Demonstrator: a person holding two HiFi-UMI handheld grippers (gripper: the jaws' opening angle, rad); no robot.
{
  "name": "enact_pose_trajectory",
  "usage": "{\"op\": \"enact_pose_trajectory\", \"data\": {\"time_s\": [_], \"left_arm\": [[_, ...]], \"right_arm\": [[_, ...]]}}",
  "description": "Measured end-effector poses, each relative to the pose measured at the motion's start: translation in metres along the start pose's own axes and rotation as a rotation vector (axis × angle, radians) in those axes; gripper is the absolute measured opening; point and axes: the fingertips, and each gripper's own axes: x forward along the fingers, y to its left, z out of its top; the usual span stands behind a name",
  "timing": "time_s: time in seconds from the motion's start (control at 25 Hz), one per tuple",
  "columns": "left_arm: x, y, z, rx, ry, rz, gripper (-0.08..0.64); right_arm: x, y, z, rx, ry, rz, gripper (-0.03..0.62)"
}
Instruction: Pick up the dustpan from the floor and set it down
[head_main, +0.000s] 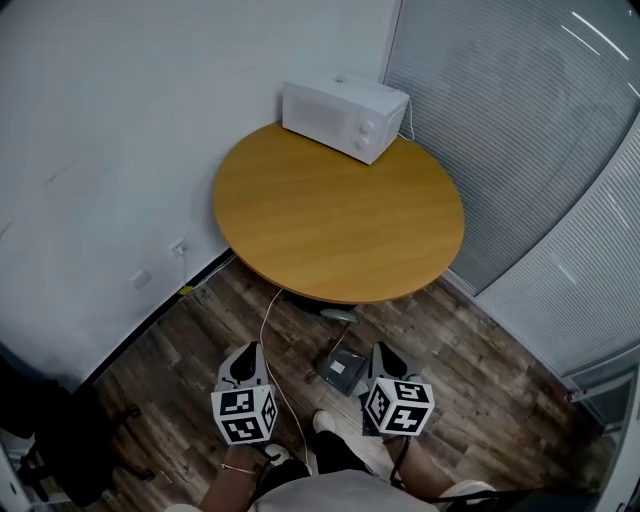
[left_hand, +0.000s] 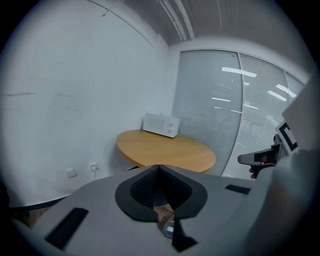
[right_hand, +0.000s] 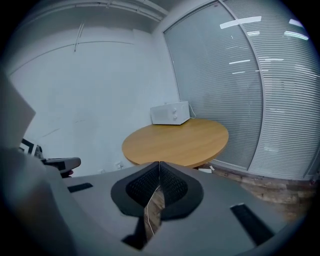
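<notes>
The round table is lying ahead of both grippers; the white microwave is sitting at its far edge, door shut, contents hidden. What is looking like the dustpan, a dark flat thing, is lying on the floor between the left gripper and the right gripper, nearer the right; whether it is holding anything I cannot tell. Both grippers are showing jaws pressed together, empty; the reach seems barely begun, so one is needing to open and drop onto the pan.
</notes>
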Motion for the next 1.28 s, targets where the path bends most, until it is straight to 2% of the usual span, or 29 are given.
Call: {"op": "enact_pose_trajectory", "data": {"time_s": [0.16,0.32,0.52,0.72,0.88,1.04,1.28], "left_arm": [[0.021,-0.032,-0.006,0.042,0.023,-0.038,0.015],[0.038,-0.047,-0.029,0.055,0.071,-0.056,0.015],[0.054,-0.051,-0.077,0.045,0.138,-0.082,0.015],[0.081,-0.047,-0.139,0.043,0.221,-0.071,0.015],[0.104,-0.044,-0.174,0.014,0.245,-0.058,0.015],[0.116,-0.035,-0.188,0.014,0.262,-0.052,0.015],[0.125,-0.033,-0.187,0.006,0.259,-0.047,0.015]], "right_arm": [[0.007,-0.023,-0.011,0.012,0.026,-0.005,0.032],[0.021,-0.034,-0.034,0.021,0.067,0.003,0.032],[0.046,-0.043,-0.085,0.078,0.136,0.021,0.032],[0.072,-0.054,-0.139,0.131,0.198,0.029,0.032],[0.096,-0.065,-0.167,0.146,0.217,0.008,0.032],[0.109,-0.069,-0.174,0.178,0.213,-0.014,0.032],[0.121,-0.071,-0.177,0.189,0.24,-0.015,0.032]]}}
